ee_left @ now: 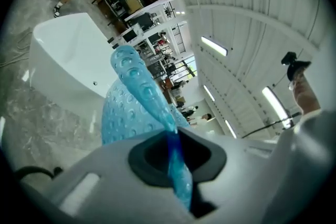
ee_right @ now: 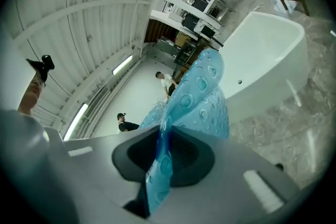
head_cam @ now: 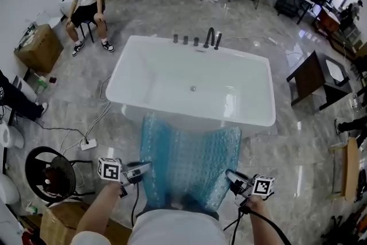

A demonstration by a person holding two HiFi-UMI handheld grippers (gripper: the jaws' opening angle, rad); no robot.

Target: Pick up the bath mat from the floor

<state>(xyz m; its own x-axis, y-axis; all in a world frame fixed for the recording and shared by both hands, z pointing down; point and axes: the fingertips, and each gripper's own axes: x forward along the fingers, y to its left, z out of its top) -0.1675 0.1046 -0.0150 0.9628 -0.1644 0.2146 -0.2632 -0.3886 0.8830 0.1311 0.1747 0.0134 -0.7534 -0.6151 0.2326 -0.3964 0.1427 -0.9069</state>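
Both grippers work one edge of the bath mat [head_cam: 192, 166]. The left gripper [head_cam: 140, 169] pinches the left corner and the right gripper [head_cam: 232, 179] pinches the right corner. Each gripper view shows its jaws clamped tight on a thin fold of blue mat that runs straight through the gap.

Judged reason for the two-corner hold: the mat is limp, so spacing the grips apart keeps it spread as a sheet and stops it from folding on itself.

Position: the mat hangs between the grippers in front of the person's body. Its far end reaches toward the near rim of the white bathtub [head_cam: 258, 119]. It looks lifted off the grey floor [head_cam: 298, 146], though the body hides its nearest edge, so I cannot confirm full clearance.

Appearance: translucent light blue, soft and rubbery by the look of it. Round raised bubbles cover it all over. It sags slightly in the middle and curls at the left side.
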